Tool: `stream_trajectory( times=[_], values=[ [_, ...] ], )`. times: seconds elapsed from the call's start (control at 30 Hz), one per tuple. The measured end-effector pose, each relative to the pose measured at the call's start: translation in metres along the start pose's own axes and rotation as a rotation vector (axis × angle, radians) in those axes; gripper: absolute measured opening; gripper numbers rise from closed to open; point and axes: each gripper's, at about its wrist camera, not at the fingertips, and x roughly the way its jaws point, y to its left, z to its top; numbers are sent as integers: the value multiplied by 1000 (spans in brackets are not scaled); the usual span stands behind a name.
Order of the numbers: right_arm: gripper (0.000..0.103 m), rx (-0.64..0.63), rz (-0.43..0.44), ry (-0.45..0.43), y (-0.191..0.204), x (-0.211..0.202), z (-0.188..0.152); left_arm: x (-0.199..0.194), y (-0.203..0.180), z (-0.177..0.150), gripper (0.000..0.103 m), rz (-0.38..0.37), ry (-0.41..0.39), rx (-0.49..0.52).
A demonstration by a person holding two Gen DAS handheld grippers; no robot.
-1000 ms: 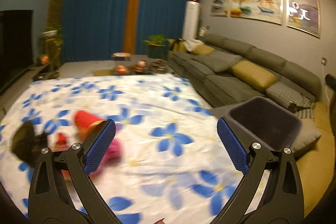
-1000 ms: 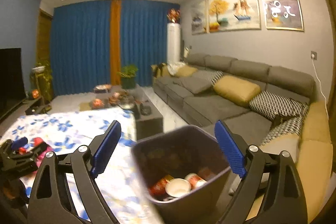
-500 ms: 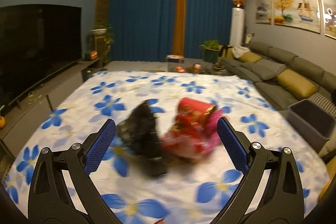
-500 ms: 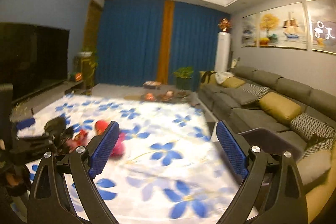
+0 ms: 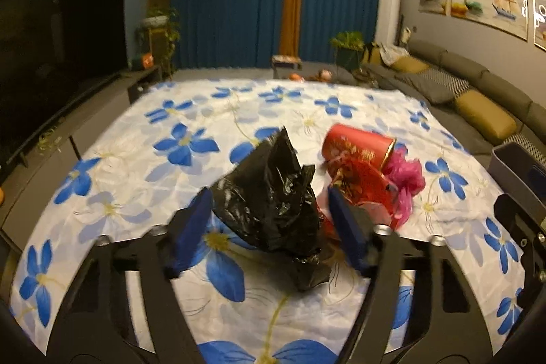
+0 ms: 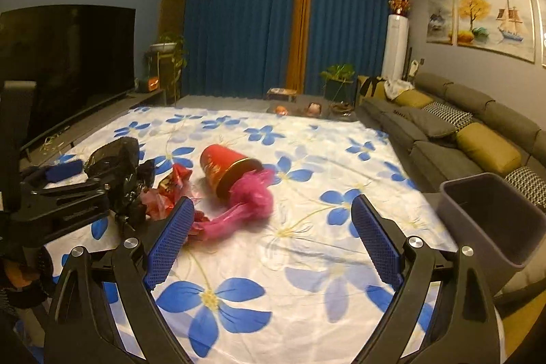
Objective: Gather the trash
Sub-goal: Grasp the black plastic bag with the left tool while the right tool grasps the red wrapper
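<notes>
Black bag (image 5: pixel 273 203) peak-up between closing left gripper (image 5: pixel 269 224) pads, contact unclear; right gripper (image 6: pixel 273 241) jaws apart.

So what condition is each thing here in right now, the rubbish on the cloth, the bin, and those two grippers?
Black plastic bag: crumpled, between the left gripper's fingers.
Red cup: tipped on its side.
Pink plastic bag: crumpled, lying loose at the cup's mouth.
Red wrapper: crumpled, lying loose.
Bin: upright, no lid.
Left gripper: jaws have just been closing around the black bag; contact unclear.
Right gripper: open, nothing between its fingers.
</notes>
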Motion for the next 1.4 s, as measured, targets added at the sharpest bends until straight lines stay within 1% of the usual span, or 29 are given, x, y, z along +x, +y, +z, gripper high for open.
stream_trajectory(
  times=[0.07,0.1,0.13,0.17,0.23,0.27,0.37,0.43,0.5,0.6,0.7,0.77,0.83,0.87,0.9,1.0,1.03,1.17,1.4],
  values=[
    [90,-4,14,9,3,4,0,8,3,-1,38,-38,29,-10],
    [90,-11,21,15,7,8,0,11,4,-2,33,-57,38,-14],
    [90,-15,26,19,9,10,0,13,5,-4,23,-69,42,-16],
    [89,-24,33,25,13,14,1,15,6,-5,16,-80,43,-17],
    [88,-32,47,32,20,20,2,15,9,-8,7,-94,34,-29],
    [88,-32,60,38,23,24,3,15,11,-8,4,-95,31,-36],
    [85,-21,89,64,32,36,5,6,22,-7,4,-81,-16,-80],
    [80,-8,115,89,39,46,6,-4,31,-4,3,-43,-68,-101],
    [78,-7,134,113,48,55,7,-9,39,-2,3,-20,-95,-119],
    [74,-14,152,138,61,68,8,-9,51,-1,3,-7,-99,-157],
    [69,-18,165,162,70,78,9,-6,63,-1,3,-32,-80,-210],
    [65,-21,167,178,75,84,8,-8,66,-1,3,-38,-83,-223],
    [56,-28,167,206,79,91,5,-10,65,-1,3,-31,-92,-216],
    [53,-33,164,212,81,93,4,-10,65,-1,3,-27,-95,-212],
    [47,-37,168,220,82,95,3,-10,65,0,3,-24,-97,-209],
    [41,-41,177,212,83,92,2,-11,64,-1,3,-12,-104,-199],
    [23,-47,173,211,84,92,2,-11,64,-1,3,-10,-105,-198],
    [22,-45,177,198,81,85,1,-11,64,-1,3,-5,-102,-198],
    [22,5,195,124,65,50,9,-7,64,-2,3,0,-93,-193]
  ],
)
